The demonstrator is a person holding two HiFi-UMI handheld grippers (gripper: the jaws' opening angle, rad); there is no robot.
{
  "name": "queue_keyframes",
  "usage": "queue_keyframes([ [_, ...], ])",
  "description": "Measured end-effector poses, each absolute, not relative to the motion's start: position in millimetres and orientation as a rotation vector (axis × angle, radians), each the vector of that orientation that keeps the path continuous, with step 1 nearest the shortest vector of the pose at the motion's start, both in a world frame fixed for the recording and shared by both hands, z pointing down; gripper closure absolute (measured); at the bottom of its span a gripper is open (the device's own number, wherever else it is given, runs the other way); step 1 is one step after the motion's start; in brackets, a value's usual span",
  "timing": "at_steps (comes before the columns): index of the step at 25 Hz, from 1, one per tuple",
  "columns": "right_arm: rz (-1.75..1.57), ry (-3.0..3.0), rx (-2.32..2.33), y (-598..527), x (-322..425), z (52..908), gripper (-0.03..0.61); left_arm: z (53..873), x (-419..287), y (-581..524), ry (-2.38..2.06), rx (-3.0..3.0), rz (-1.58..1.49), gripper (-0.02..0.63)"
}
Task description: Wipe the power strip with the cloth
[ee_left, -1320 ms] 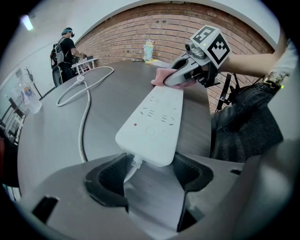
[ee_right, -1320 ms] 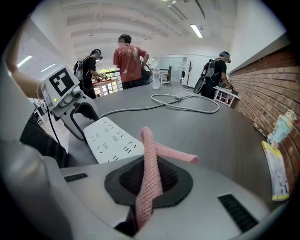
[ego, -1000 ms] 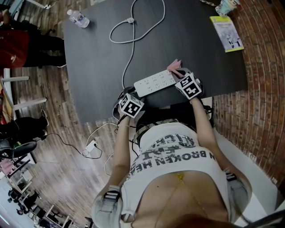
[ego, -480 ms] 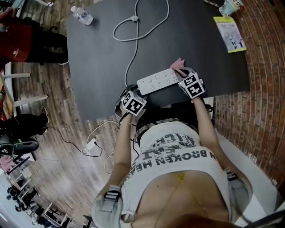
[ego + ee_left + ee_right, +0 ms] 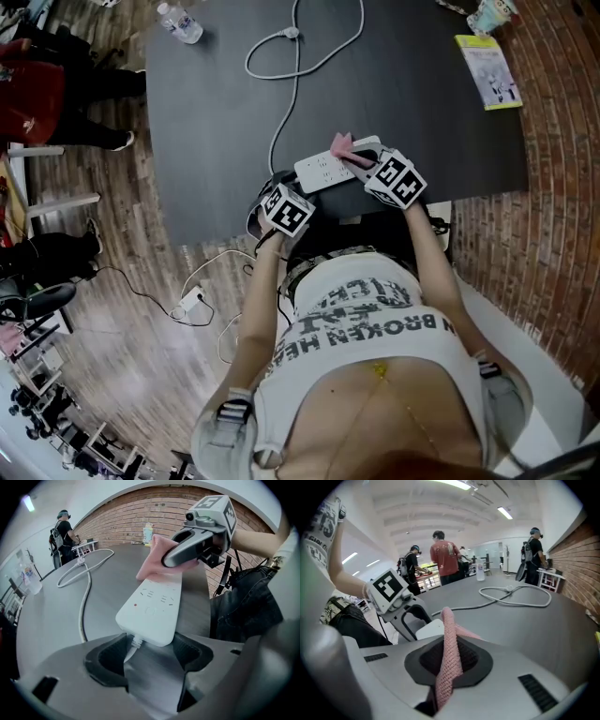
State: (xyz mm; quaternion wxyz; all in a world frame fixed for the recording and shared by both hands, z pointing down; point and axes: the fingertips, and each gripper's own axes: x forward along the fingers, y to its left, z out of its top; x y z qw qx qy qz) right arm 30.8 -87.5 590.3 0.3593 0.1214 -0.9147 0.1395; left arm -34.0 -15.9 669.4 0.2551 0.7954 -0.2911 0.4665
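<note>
The left gripper's [image 5: 150, 651] jaws stand wide apart with the near end of the white power strip [image 5: 152, 606] between them, each dark pad set against one side of it, where the cable [image 5: 84, 597] leaves the strip. The right gripper's [image 5: 447, 663] jaws are closed tight on the pink cloth [image 5: 449, 648], which rises in a narrow fold from between the pads. Only the left gripper view shows the cloth's free part pressed down on the far end of the strip, under the right gripper's tip. The right gripper view shows little of the strip, just a white corner beyond the cloth, with the left gripper just past it. The head view gives the layout: the strip lies aslant near the near edge of the dark table [image 5: 216, 112], between the two grippers, its cable looping away to the far side. A water bottle [image 5: 180, 21] stands at the far left corner and a booklet [image 5: 489, 70] lies at the far right, both well apart from the strip. The right gripper view alone shows people standing beyond the table.
</note>
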Motion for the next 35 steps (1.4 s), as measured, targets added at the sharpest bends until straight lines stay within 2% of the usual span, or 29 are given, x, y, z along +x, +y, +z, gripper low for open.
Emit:
queue_keyframes([
  [5,0.338,-2.359,0.027,-48,-17,594,0.561,669,-32,-17,-0.793,2.158,1.267,0.321],
  [12,0.3,-2.267,-0.189,-10,-46,618,0.561,672,-34,-17,-0.814,2.157,1.275,0.321],
  [35,0.196,-2.206,-0.09,-10,-43,625,0.563,672,-38,-16,-0.808,2.157,1.271,0.321],
])
